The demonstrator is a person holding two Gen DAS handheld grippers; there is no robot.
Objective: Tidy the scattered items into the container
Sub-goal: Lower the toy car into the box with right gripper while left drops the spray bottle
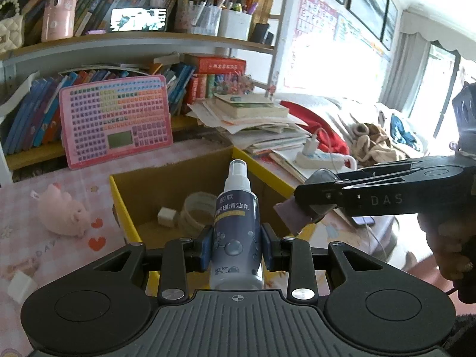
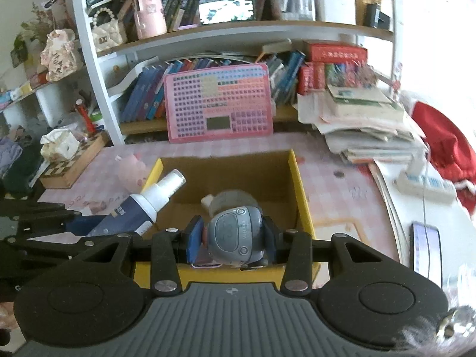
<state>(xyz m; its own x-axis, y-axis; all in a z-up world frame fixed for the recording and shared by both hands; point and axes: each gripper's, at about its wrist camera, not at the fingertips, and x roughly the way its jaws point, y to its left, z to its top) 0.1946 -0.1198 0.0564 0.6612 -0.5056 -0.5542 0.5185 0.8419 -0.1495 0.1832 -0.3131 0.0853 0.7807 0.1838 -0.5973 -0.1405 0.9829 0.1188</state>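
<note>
My left gripper (image 1: pixel 236 247) is shut on a dark blue spray bottle (image 1: pixel 236 223) with a white cap, held upright over the near edge of the yellow cardboard box (image 1: pixel 119 196). The bottle also shows in the right wrist view (image 2: pixel 139 208). My right gripper (image 2: pixel 232 238) is shut on a grey toy car (image 2: pixel 235 232) above the box (image 2: pixel 300 184). In the left wrist view the right gripper (image 1: pixel 309 208) comes in from the right. Inside the box lie a tape roll (image 1: pixel 196 211) and a small white cube (image 1: pixel 166 215). A pink plush pig (image 1: pixel 67 211) lies on the table left of the box.
A white block (image 1: pixel 20 285) lies at the near left on the pink tablecloth. A pink keyboard toy (image 1: pixel 116 119) leans against the bookshelf behind the box. A pile of papers and books (image 1: pixel 255 122) and a power strip (image 1: pixel 321 157) sit to the right. A phone (image 2: pixel 425 247) lies far right.
</note>
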